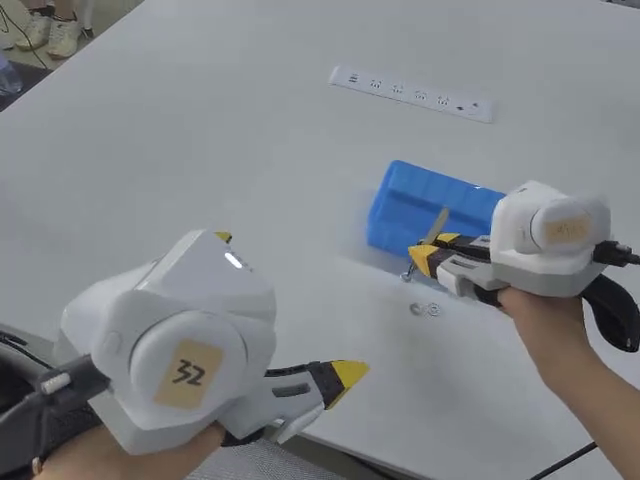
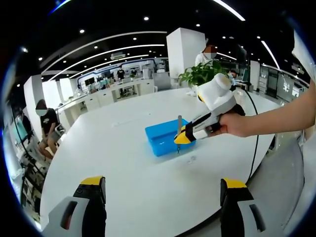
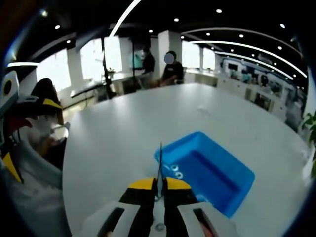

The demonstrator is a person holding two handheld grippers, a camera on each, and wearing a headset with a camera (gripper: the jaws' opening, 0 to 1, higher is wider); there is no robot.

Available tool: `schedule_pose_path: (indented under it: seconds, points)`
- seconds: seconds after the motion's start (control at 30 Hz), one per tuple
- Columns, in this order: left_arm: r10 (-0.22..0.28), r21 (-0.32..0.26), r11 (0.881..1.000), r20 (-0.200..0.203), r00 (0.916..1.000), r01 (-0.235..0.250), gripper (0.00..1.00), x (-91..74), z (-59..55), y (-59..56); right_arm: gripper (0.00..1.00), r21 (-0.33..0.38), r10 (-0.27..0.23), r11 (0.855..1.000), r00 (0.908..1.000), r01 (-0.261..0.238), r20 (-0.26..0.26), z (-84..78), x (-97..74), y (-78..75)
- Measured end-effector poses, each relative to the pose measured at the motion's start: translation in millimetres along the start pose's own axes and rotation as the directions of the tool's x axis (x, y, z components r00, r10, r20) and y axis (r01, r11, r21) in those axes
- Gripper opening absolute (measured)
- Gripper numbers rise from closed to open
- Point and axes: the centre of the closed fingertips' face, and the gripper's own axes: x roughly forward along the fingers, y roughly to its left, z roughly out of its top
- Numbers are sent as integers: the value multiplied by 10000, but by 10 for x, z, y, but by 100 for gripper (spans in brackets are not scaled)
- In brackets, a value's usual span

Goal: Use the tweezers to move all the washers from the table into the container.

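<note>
While your right gripper [image 1: 422, 256], its fingers clamped on the tweezers [image 1: 436, 226], is hovering at the blue container's [image 1: 420, 198] near edge, your left gripper [image 2: 163, 193] is hanging fingers-apart over the tabletop [image 1: 200, 130], two washers [image 1: 433, 310] lying just beside the container.

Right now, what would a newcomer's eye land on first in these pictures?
The bright blue container on the white table, right of centre in the head view. Just in front of it the right gripper is shut on the tweezers, close to two small washers on the table. The left gripper hangs open at the near edge.
</note>
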Motion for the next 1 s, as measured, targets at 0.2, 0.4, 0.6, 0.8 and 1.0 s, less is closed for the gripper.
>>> schedule_pose_path:
  seconds: [0.2, 0.4, 0.6, 0.8, 1.0]
  points:
    - [-38, 28, 10000, 20, 10000, 37, 99, -2, 16, -7, 2, -267, -99, 9996, 9994, 107, 328, 189, -77, -27]
    - [-6, 53, 10000, -10, 10000, 6, 99, -11, 13, -1, 3, -277, -171, 9994, 9975, 191, 692, 350, -136, -41]
    - [19, 99, 9999, -68, 10000, -19, 98, -24, -3, 4, 3, -463, -311, 9983, 9966, 347, 762, 420, -141, -103]
    - [2, 77, 10000, -120, 9999, -1, 98, -21, -9, 2, 2, -454, -431, 9978, 9947, 474, 931, 505, -154, -164]
    - [-21, 60, 10000, -150, 9999, 22, 98, -27, -19, -8, 3, -404, -520, 9976, 9939, 562, 977, 535, -133, -221]
